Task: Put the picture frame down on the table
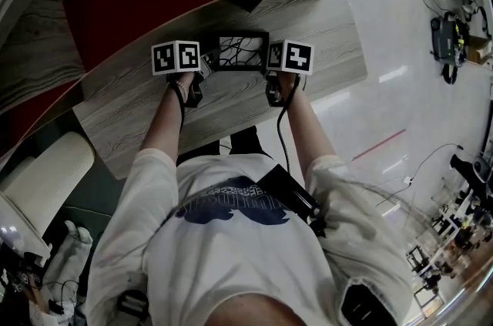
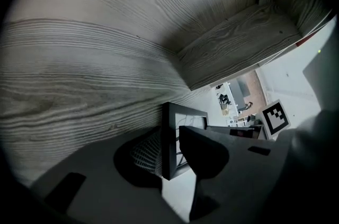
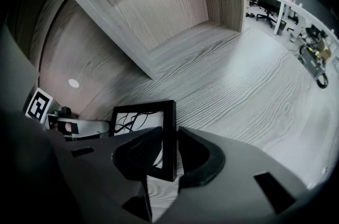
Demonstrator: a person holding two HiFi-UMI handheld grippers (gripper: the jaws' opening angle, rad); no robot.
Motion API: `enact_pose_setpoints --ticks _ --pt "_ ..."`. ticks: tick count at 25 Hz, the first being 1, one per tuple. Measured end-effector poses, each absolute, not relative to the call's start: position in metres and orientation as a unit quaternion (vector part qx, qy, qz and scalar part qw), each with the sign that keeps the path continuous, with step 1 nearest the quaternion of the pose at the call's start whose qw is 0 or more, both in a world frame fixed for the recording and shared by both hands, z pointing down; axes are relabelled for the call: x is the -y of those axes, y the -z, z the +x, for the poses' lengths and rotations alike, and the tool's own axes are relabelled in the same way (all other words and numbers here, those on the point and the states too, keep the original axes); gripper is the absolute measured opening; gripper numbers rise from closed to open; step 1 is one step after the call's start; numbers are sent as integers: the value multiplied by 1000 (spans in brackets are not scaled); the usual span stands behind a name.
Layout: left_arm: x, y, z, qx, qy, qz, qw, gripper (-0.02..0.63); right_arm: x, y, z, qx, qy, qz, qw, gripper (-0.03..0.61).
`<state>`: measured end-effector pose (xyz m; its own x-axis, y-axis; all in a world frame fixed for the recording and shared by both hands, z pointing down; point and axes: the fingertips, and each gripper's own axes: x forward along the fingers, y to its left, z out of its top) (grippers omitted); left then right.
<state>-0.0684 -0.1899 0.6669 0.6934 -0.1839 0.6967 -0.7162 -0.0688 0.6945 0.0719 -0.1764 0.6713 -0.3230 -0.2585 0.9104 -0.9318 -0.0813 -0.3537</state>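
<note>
Left gripper (image 2: 170, 150), right gripper (image 3: 168, 150): jaws clamping opposite sides of picture frame (image 1: 241, 53) | holding it level near table (image 1: 331, 47) far edge for even set-down

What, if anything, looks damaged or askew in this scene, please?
Nothing stands out. The picture frame looks whole and roughly level. The left gripper and the right gripper each clamp one of its side edges over the wooden table.
</note>
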Motion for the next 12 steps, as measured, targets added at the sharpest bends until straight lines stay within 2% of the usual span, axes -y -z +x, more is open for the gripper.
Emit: enact_pose_setpoints --ticks 6,12 --pt "190 -656 -79 331 -199 704 597 91 176 -657 76 604 -551 505 275 117" --pt "187 -599 -123 377 -134 741 540 91 184 -589 110 630 -520 550 174 115"
